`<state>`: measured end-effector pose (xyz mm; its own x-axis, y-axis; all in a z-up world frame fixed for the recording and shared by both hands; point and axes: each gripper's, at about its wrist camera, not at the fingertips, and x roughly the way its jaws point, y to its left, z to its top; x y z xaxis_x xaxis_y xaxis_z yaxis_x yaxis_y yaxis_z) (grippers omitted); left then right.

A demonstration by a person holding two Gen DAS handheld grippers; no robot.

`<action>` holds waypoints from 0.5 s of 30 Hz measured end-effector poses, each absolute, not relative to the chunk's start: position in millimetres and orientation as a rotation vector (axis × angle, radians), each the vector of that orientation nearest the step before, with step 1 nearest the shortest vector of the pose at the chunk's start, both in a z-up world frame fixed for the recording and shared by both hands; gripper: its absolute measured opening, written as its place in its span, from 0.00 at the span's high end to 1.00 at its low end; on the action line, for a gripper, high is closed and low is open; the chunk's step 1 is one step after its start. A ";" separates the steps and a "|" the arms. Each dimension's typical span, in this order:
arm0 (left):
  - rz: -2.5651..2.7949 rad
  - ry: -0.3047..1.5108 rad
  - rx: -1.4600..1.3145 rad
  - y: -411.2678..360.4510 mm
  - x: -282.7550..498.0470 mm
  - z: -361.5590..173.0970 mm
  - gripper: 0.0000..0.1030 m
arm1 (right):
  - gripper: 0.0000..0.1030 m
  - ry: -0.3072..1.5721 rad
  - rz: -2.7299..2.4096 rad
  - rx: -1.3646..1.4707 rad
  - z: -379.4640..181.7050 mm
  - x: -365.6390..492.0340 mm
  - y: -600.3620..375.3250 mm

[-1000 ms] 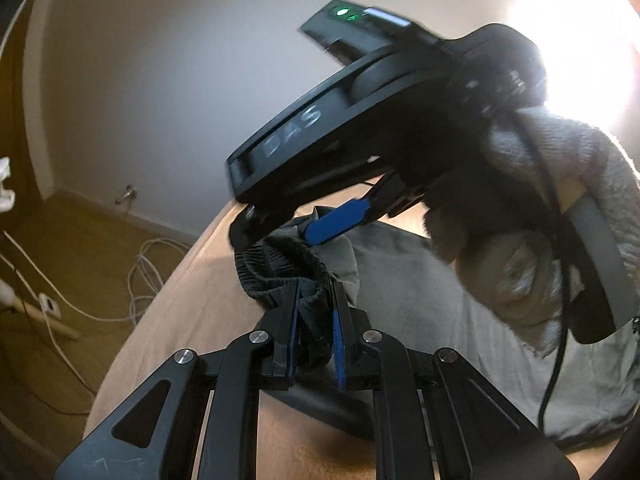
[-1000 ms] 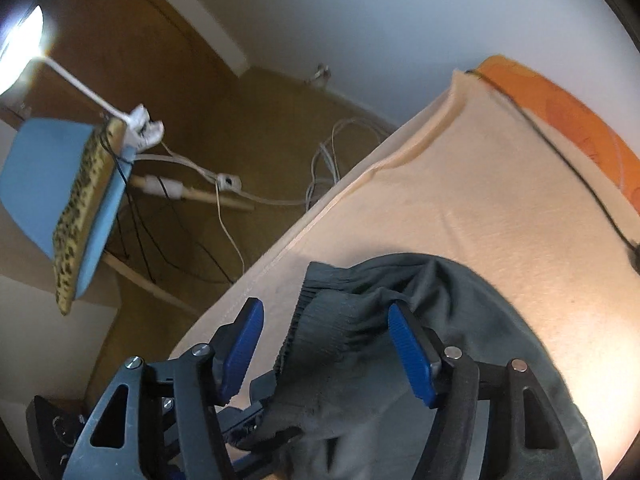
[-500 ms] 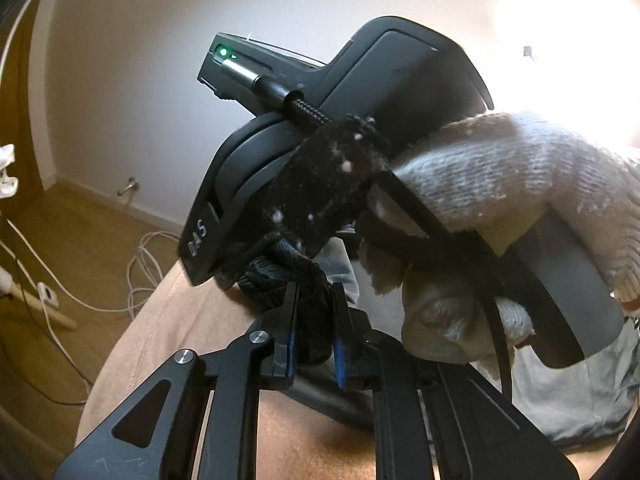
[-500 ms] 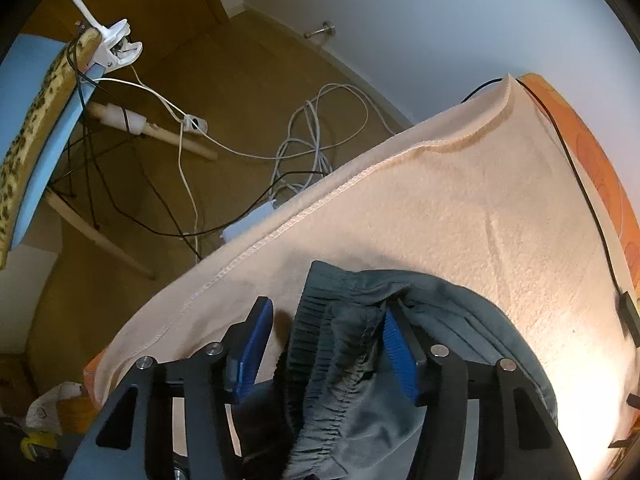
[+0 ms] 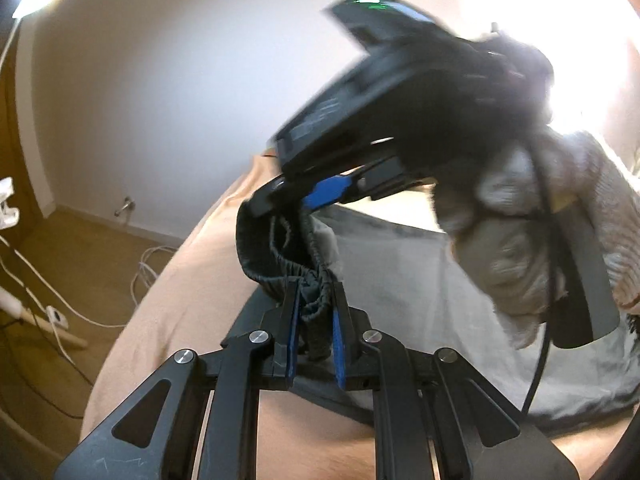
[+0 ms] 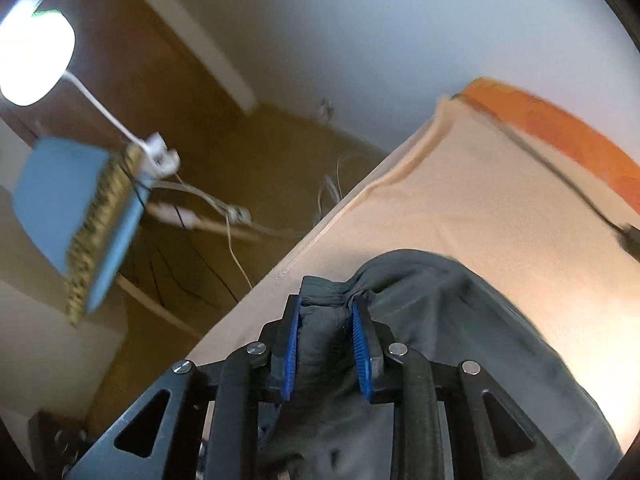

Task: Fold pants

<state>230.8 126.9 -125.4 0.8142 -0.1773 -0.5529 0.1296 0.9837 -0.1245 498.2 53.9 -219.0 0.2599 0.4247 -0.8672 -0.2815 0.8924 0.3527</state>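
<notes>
Two grippers have hold of the pants (image 5: 420, 280) at the elasticated waistband (image 5: 280, 268), and we see the grey garment lying across a peach blanket (image 5: 192, 280) that covers the bed. At the bottom centre of the left wrist view, our left gripper (image 5: 314, 312) has its blue-padded fingers pressed close together, pinching a bunched fold of the waistband. Upper right in the same view, a hand in a pale knitted glove (image 5: 540, 232) carries our right gripper (image 5: 308, 204), blurred, with one blue pad showing at the far part of the waistband. In the right wrist view the right gripper's fingers (image 6: 290, 344) sit at the lower centre and are closing, with a thick wad of dark waistband fabric filling the gap between the pads. The rest of the pants spread toward the lower right of that frame. Beyond the bed's edge, at left, we see a wooden floor with white cables (image 6: 224, 216) and a blue chair (image 6: 72, 208)
</notes>
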 end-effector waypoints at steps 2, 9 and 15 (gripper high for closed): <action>-0.191 0.590 -0.061 111.4 222.9 -118.7 0.88 | 0.80 1.179 0.481 0.231 -207.3 482.2 22.9; -0.303 0.567 0.092 32.3 192.1 -97.9 0.88 | 0.81 1.075 0.441 0.428 -178.0 427.7 -68.6; -0.388 0.612 0.253 -37.8 167.7 -112.4 0.88 | 0.81 1.097 0.380 0.487 -184.2 391.2 -115.5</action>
<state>167.7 -37.8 -112.4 0.7500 -0.2769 -0.6007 0.4245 0.8979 0.1161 391.2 -115.5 -184.2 0.4100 0.5212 -0.7485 -0.0539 0.8331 0.5505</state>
